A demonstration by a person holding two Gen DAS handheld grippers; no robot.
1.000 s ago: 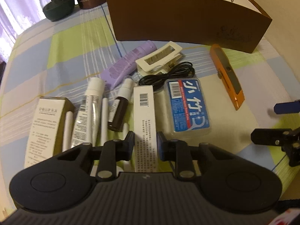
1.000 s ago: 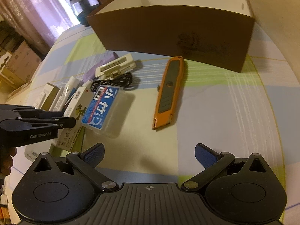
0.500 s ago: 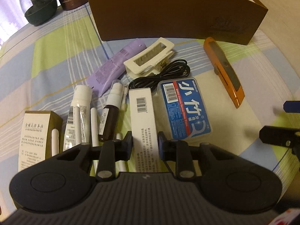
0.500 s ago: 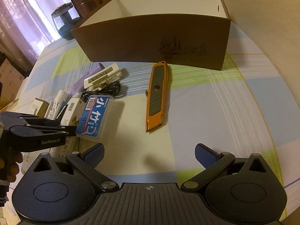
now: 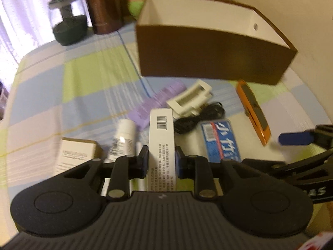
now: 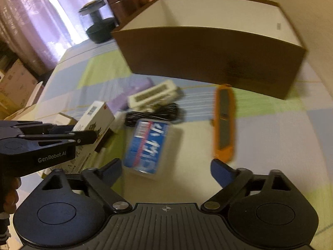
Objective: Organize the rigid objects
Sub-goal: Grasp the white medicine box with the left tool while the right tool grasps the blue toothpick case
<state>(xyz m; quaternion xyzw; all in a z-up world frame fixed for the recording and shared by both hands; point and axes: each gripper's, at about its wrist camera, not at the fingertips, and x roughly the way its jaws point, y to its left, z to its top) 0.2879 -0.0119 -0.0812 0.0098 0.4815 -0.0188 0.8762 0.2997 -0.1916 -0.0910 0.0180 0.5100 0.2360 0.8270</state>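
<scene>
My left gripper (image 5: 162,160) is shut on a long white carton with a barcode (image 5: 161,137) and holds it tilted up off the checked cloth; the carton also shows in the right wrist view (image 6: 91,123). My right gripper (image 6: 165,169) is open and empty, low over the cloth just short of the blue-labelled clear case (image 6: 146,145) and the orange utility knife (image 6: 223,123). The brown open box (image 5: 214,41) with a white inside stands behind the objects.
On the cloth lie a purple tube (image 5: 158,102), a cream hair clip (image 5: 190,99), a black cable (image 5: 199,117), a white tube (image 5: 122,137) and a small beige carton (image 5: 75,156). A dark jar (image 5: 68,25) and brown canister (image 5: 104,6) stand back left.
My left gripper has lifted the white carton off the cloth and tilted up toward the box. My right gripper has moved forward, closer to the blue case and knife.
</scene>
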